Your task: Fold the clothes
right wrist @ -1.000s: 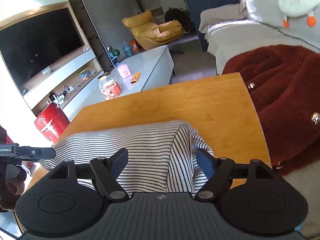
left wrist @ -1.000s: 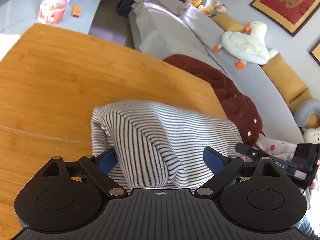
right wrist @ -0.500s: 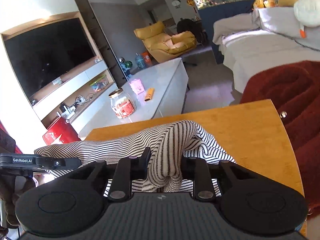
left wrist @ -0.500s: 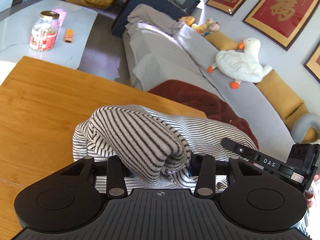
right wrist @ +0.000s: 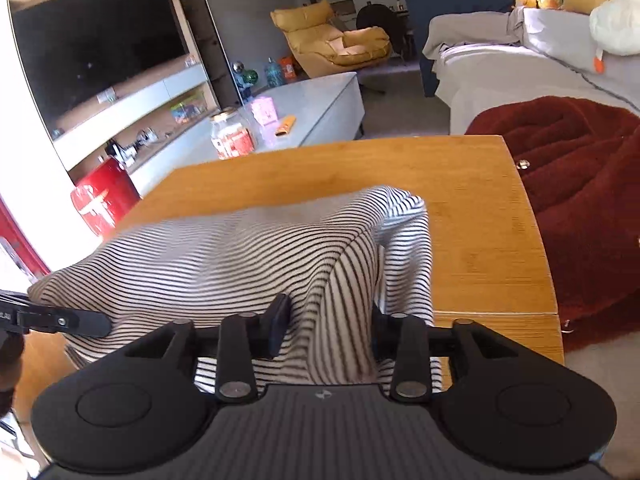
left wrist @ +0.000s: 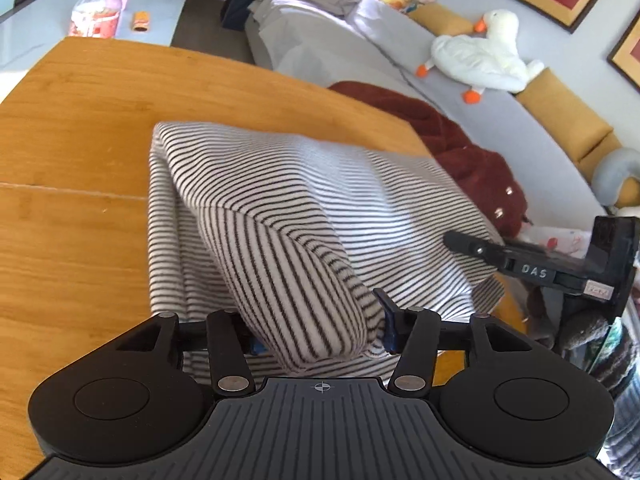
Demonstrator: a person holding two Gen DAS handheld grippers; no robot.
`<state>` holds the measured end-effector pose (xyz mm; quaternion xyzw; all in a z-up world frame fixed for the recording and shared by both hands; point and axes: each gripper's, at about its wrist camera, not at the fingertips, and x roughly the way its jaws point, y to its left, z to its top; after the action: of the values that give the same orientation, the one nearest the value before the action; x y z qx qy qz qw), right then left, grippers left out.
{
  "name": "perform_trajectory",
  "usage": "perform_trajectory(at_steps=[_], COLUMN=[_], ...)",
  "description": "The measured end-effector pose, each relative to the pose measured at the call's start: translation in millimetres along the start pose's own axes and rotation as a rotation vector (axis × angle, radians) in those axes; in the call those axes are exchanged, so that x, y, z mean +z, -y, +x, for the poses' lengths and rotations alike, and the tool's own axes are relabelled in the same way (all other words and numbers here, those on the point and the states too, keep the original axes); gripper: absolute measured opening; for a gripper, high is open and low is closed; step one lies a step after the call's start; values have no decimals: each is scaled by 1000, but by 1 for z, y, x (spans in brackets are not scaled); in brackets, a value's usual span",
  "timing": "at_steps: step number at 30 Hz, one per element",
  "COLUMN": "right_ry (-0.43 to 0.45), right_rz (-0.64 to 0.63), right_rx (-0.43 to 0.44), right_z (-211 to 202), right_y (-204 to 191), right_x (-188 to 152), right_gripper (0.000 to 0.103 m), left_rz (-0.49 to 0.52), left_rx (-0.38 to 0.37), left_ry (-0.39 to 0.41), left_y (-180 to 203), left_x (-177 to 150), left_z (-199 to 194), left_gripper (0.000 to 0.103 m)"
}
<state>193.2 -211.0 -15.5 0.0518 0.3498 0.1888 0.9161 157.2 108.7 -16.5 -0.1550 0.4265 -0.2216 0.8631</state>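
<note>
Left wrist view: left gripper (left wrist: 318, 330) pinches a thick fold of the striped shirt (left wrist: 320, 204), blue pads pressed in on both sides of the bunched cloth. Shirt is raised w/ its near part off the wooden table (left wrist: 76, 152); far edge hangs down toward the tabletop, lower layer spread flat under it. At right edge the other tool's black finger shows against the cloth.

Right wrist view: right gripper (right wrist: 326, 326) is clamped on another bunch of the same shirt (right wrist: 224, 248), fingers narrow w/ fabric filling the gap. Cloth stretches leftward between both tools, tented above the table (right wrist: 480, 240). Shirt's far corner droops near table centre.

Bkgd: red blanket (right wrist: 580, 184) on the sofa just beside table's right edge, jar (right wrist: 232, 136) on the grey low table beyond, white duck plush (left wrist: 480, 58) on sofa back.
</note>
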Motion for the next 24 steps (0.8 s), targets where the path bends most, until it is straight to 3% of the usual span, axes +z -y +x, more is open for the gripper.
perform_trajectory(at_steps=[1,3,4,6,9,13,16,22,24], right_ry=[5,14,18,21,25,28,14,70,85], right_rz=[-27,-73,-92,-129,-153,-139,-121,-84,-77], right_rx=[-25,-64,-77,-124,-148,-161,-159,-163,-179], right_z=[1,1,-1,0,2,6,9,-1,0], right_y=[-2,-5,-6,-7,-6,-2,4,11,12], right_x=[-2,-4,-4,-4,-6,-6,-1,22,27], right_gripper=[54,63,66,82,86,98,103,103,103], left_rz=[9,33,54,66,26,29,-8,-81,-105], left_rx=[10,67,106,150,118,13,-129,-100,-121], left_ry=[6,27,48,81,147,230,196,62,67], left_y=[-1,1,2,4,11,35,45,34,25], left_x=[-2,-1,-1,1,6,13,13,1,2], left_z=[-2,-11,-16,-27,-49,-68,-53,6,9], left_gripper=[60,75,77,78,78,84,88,91,91])
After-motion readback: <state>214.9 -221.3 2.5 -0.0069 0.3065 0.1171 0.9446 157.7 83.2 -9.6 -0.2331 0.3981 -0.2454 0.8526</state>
